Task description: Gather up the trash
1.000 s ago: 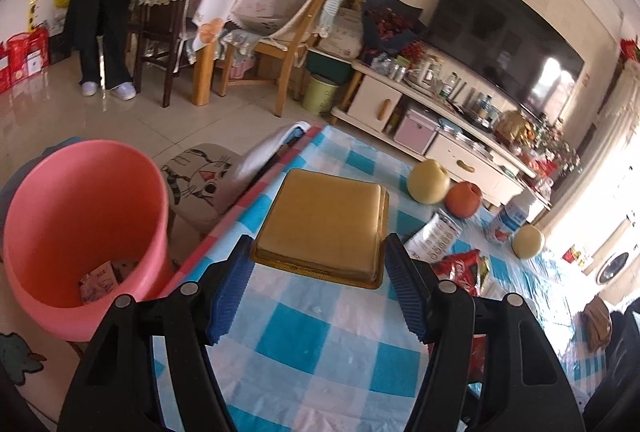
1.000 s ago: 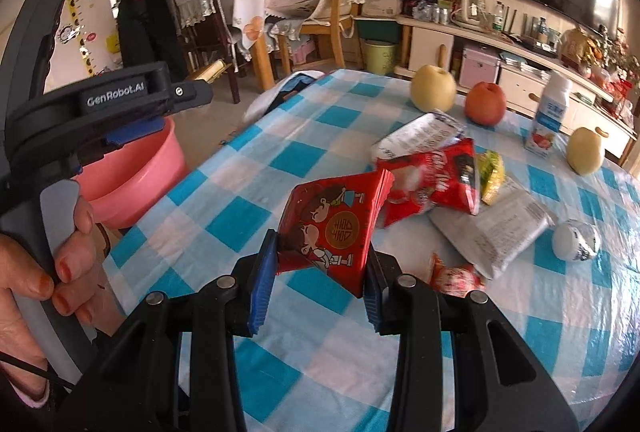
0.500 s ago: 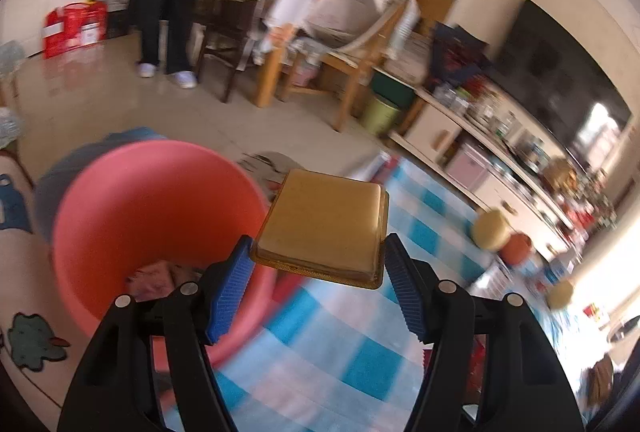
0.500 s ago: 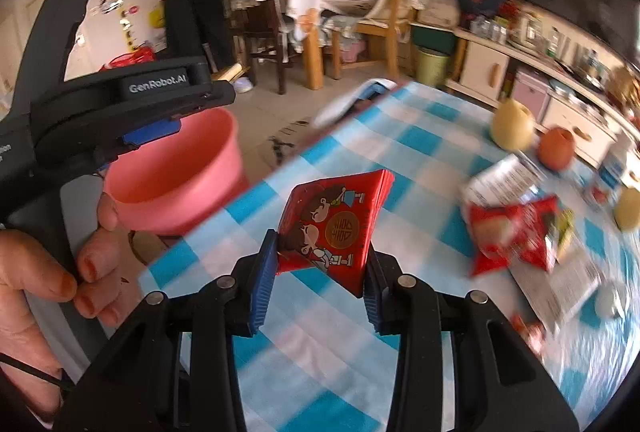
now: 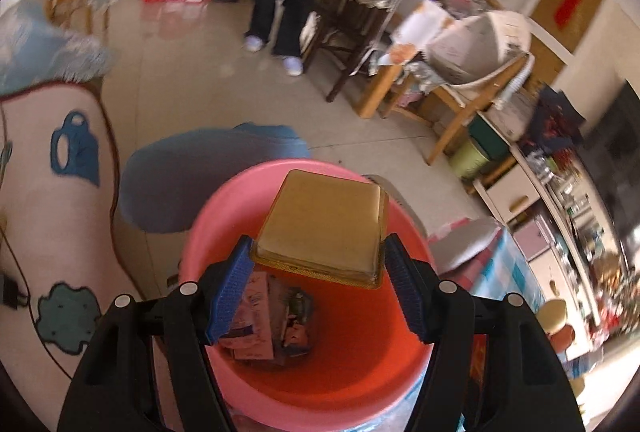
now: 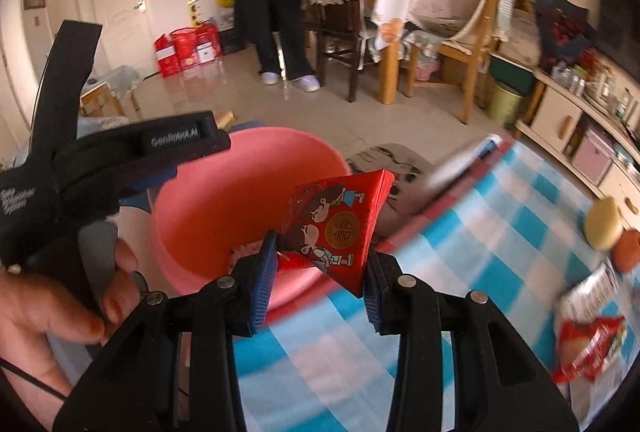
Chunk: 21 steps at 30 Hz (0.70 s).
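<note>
**Both grippers loaded, bin below the left one**

Pink bin (image 5: 320,372) sat directly beneath the left gripper (image 5: 316,284), its mouth filling the view under the blue pads; crumpled packaging (image 5: 264,316) lay on the bin floor, partly behind the left pad. From the right wrist view the same pink bin (image 6: 224,208) stood ahead and to the left of the right gripper (image 6: 320,272), off the near edge of the surface (image 6: 480,232) with its blue-checked cloth.

Left gripper was clamped on a shallow tan tray (image 5: 324,228), pads pressing its two opposite sides, tray held over the bin opening, underside toward the camera.

Right gripper was clamped on a red snack packet (image 6: 336,228) with cartoon figures, packet tilted, upper corner pointing up and right. It hung over the surface edge, just short of the bin rim.

Person's hand (image 6: 44,304) gripped the left tool's handle, to the left of the right gripper.

Farther right on the surface: a red wrapper (image 6: 588,348), a pale round fruit (image 6: 602,228) and an orange one (image 6: 628,252), all blurred.
</note>
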Available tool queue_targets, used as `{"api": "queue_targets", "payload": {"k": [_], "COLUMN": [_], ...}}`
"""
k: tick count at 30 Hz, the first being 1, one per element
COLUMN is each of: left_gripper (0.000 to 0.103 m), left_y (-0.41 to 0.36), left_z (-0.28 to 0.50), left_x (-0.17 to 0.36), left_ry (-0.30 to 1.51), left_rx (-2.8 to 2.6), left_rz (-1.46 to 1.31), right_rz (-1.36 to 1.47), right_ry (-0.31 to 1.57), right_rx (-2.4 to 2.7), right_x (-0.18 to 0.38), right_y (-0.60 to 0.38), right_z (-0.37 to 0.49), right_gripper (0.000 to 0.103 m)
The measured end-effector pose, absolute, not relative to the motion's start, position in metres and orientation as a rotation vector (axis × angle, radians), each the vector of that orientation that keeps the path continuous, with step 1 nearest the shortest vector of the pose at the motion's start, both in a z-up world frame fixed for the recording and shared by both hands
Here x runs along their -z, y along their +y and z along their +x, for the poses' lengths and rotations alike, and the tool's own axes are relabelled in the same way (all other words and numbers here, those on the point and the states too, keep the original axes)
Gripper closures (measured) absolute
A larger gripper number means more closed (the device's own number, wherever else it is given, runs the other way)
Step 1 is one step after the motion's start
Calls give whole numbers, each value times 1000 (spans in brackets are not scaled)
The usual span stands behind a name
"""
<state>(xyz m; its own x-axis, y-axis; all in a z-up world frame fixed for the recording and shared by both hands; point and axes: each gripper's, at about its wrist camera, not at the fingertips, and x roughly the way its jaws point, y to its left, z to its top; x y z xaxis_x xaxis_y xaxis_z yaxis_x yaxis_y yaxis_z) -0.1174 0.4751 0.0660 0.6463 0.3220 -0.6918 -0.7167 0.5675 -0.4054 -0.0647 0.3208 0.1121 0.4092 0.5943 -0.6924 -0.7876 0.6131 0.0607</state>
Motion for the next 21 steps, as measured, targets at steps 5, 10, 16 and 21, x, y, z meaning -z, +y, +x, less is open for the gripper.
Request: {"api": "queue_targets", "payload": {"k": [5,10,16,21], "left_gripper": [35,23,15,14], "left_y": [491,496,488,473], "left_z": [-121,-125,-124,-118], "left_x": [-51,-41,-49,-58], "left_ry": [631,648,598,564], "left_rx": [-665,-680,-697,-675], "left_rz": [-813,-847,-814,-763], "right_rz": [-316,-238,-163,-163], "right_ry": [771,772,771,759], "right_rx": [-906,-859,-790,-742], "right_x": [-98,-94,-90,-87], "right_y": [349,339,306,286], "right_z": [-55,-48,-52,-62], "right_gripper": [62,33,21,13]}}
